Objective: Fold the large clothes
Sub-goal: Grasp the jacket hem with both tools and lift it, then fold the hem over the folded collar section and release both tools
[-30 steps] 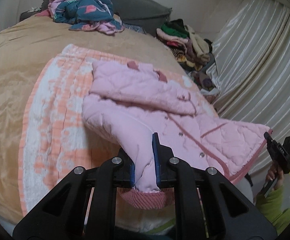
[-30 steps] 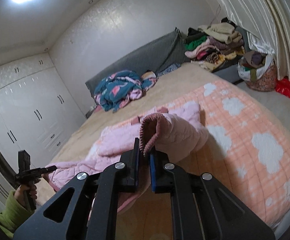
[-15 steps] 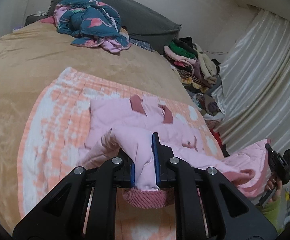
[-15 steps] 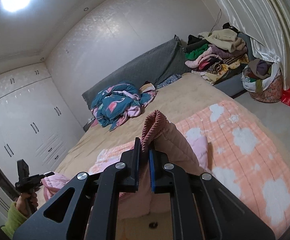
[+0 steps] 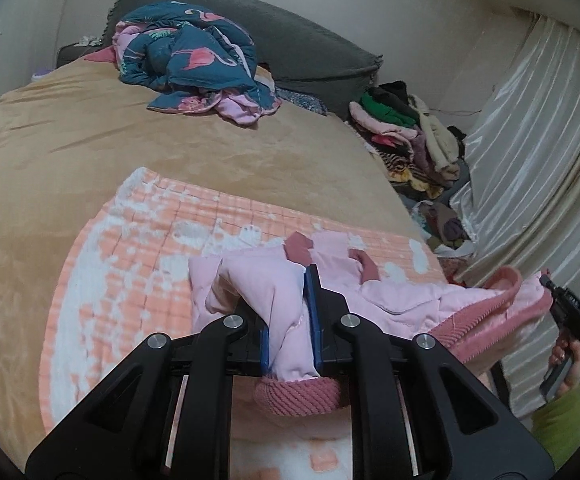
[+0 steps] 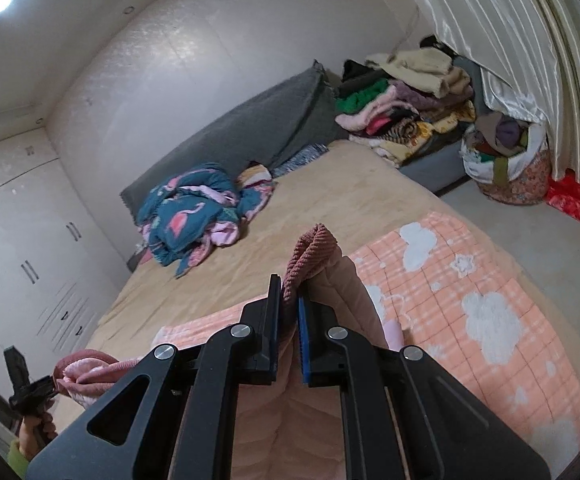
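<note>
Both grippers, left (image 5: 290,316) & right (image 6: 289,334), clamp pink jacket (image 5: 390,304) hem; now carried up over collar end; fold approx half done.

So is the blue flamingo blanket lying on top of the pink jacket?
No, the flamingo blanket is bunched up far off by the grey headboard, while the pink jacket is near the grippers.

Colours on my bed

My pink quilted jacket (image 5: 406,304), darker ribbed trim; peach-and-white cloud-print blanket (image 6: 470,280); tan bedspread (image 5: 170,148).
</note>
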A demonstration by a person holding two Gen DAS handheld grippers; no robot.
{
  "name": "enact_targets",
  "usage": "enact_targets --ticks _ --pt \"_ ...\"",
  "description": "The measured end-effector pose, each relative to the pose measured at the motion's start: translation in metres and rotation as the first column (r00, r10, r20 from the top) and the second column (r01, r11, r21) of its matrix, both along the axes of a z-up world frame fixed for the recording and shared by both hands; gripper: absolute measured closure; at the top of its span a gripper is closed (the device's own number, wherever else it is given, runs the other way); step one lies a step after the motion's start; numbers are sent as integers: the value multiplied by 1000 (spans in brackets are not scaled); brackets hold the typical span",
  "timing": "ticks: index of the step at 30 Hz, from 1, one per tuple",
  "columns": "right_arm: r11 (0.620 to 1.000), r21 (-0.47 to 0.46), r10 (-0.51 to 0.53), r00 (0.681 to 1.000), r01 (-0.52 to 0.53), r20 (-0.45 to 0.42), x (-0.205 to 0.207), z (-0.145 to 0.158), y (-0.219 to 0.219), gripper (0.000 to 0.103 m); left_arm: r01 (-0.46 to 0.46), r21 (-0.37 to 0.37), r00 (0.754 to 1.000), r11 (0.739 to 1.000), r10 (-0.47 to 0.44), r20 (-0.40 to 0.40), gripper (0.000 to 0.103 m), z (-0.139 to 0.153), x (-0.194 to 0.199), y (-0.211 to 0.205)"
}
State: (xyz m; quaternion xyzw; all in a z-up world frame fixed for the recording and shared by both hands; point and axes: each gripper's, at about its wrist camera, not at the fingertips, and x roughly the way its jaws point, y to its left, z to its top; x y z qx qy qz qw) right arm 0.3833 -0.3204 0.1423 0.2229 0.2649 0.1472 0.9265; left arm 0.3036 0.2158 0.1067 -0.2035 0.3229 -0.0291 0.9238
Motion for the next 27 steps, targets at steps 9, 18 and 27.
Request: enact_targets --ticks 9,18,27 --pt "998 -42 -56 988 50 -144 71 -53 12 95 -19 50 999 999 21 -37 93 -47 53 1" --pt "984 172 -6 978 43 -209 84 -102 1 47 -35 42 995 999 39 -90 89 -85 80 3" --pt "951 -37 286 916 -308 -281 23 -164 110 35 -11 98 997 995 18 -69 77 -75 84 -14"
